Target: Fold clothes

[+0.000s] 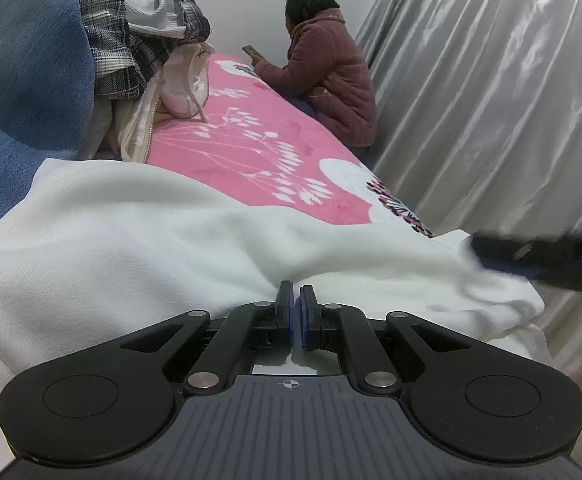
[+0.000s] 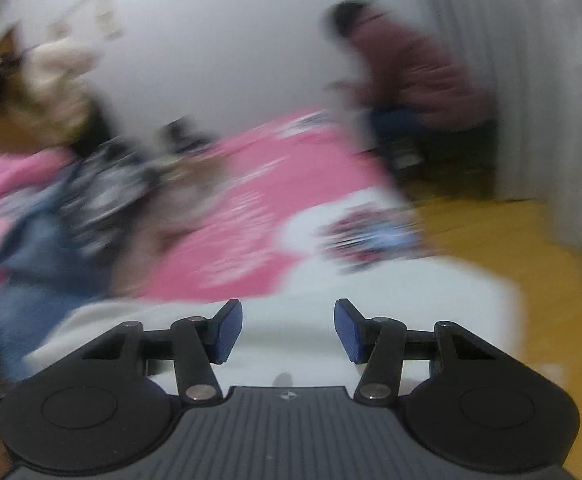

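The white garment (image 1: 195, 232) lies across the pink bed (image 1: 259, 148), spread left to right. The left gripper (image 1: 296, 300) pinches its near fold with fingers nearly shut; the right gripper (image 2: 287, 330) hovers just above its right end, fingers half open, empty.

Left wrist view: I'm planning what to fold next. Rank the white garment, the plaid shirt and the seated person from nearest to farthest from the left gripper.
1. white garment, pinched in the left gripper
2. plaid shirt, upper left, on the pile
3. seated person, far end of the bed
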Demonstrator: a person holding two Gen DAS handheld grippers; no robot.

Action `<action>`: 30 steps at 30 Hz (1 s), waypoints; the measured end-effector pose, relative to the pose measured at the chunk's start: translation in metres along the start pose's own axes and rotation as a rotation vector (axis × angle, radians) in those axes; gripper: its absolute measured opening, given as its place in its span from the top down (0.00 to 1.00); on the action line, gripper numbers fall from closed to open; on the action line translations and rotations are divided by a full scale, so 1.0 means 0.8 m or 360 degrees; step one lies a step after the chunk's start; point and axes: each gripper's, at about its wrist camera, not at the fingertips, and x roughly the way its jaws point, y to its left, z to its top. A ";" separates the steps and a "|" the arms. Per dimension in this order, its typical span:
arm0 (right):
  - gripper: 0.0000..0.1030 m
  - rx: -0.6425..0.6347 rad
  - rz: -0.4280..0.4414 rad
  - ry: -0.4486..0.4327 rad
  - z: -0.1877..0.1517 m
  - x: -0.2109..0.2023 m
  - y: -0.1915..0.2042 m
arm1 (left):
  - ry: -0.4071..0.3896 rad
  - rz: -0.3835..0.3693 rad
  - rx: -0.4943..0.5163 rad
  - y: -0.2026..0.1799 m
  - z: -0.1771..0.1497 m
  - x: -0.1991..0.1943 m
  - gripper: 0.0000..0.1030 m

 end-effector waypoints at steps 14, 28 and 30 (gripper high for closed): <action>0.99 -0.0015 -0.0345 0.0188 -0.060 -0.058 -0.021 | -0.0085 0.0464 -0.0002 0.018 0.036 -0.032 1.00; 0.50 -0.0678 -0.0038 0.0227 -0.082 -0.079 0.051 | 0.0057 0.0311 0.1217 -0.090 -0.041 -0.122 0.61; 0.50 -0.0717 -0.0111 0.0263 -0.084 -0.075 0.047 | 0.0106 0.0367 0.1339 -0.082 -0.051 -0.121 0.61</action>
